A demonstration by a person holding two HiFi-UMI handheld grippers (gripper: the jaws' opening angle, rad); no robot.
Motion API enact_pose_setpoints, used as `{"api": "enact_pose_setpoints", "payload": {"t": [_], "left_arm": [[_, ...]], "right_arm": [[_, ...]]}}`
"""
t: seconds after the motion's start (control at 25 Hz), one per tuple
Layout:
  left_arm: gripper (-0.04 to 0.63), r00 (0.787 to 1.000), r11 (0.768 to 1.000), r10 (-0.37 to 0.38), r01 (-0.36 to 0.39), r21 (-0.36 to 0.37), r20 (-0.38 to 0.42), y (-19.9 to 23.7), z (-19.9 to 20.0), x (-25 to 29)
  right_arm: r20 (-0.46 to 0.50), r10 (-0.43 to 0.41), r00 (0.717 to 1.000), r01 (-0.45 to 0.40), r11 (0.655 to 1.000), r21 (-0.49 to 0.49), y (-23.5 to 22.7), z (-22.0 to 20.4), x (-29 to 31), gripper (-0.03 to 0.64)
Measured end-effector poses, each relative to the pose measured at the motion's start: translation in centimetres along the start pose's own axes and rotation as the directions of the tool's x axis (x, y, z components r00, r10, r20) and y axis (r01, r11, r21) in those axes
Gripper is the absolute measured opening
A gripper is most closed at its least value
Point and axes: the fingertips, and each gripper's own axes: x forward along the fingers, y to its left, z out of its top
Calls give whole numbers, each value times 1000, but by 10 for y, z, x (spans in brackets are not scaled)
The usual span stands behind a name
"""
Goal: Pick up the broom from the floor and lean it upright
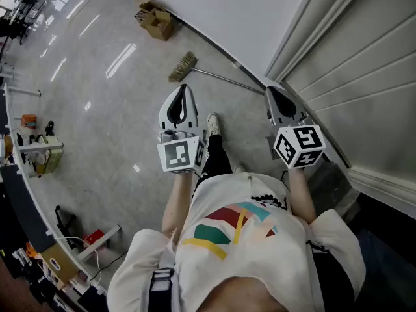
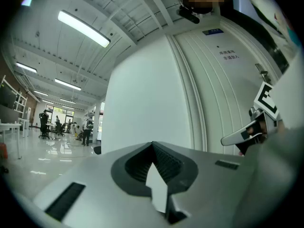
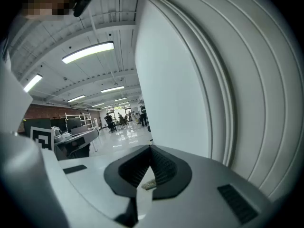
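Out front of the person (image 1: 234,239): left gripper (image 1: 184,87), jaws closed tip to tip, nothing held. Right gripper (image 1: 270,90), jaws likewise together, empty. Beyond both, on the floor (image 1: 110,116): broom (image 1: 221,78), lying flat, bristle head toward open floor, handle slanting to the foot of the wall (image 1: 234,12). Farther along the wall: box (image 1: 156,22).

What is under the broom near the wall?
Only the grey floor; the broom lies flat on it. Its handle's near end is hidden behind the right claw.
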Motion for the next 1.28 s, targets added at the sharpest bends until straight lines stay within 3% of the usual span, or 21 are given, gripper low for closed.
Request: {"api": "enact_pose_setpoints", "payload": {"t": [0.16, 0.4, 0.6, 1.08, 1.28], "left_arm": [[44, 999, 999, -32, 33, 15, -43, 50, -15, 74], [44, 995, 995, -98, 98, 29, -2, 131, -4, 183], [44, 993, 993, -120, 120, -4, -18, 173, -14, 244], [44, 987, 991, -136, 136, -12, -85, 167, -54, 319], [44, 982, 983, -183, 182, -19, -52, 166, -102, 347]], "right_arm": [[18, 6, 1000, -6, 1000, -6, -3, 26, 85, 12], [52, -21, 998, 19, 999, 39, -3, 79, 213, 12], [26, -72, 997, 70, 995, 66, -13, 90, 265, 12], [-54, -73, 996, 77, 994, 82, -72, 78, 325, 12], [-113, -22, 993, 26, 999, 38, -94, 31, 364, 12]]}}
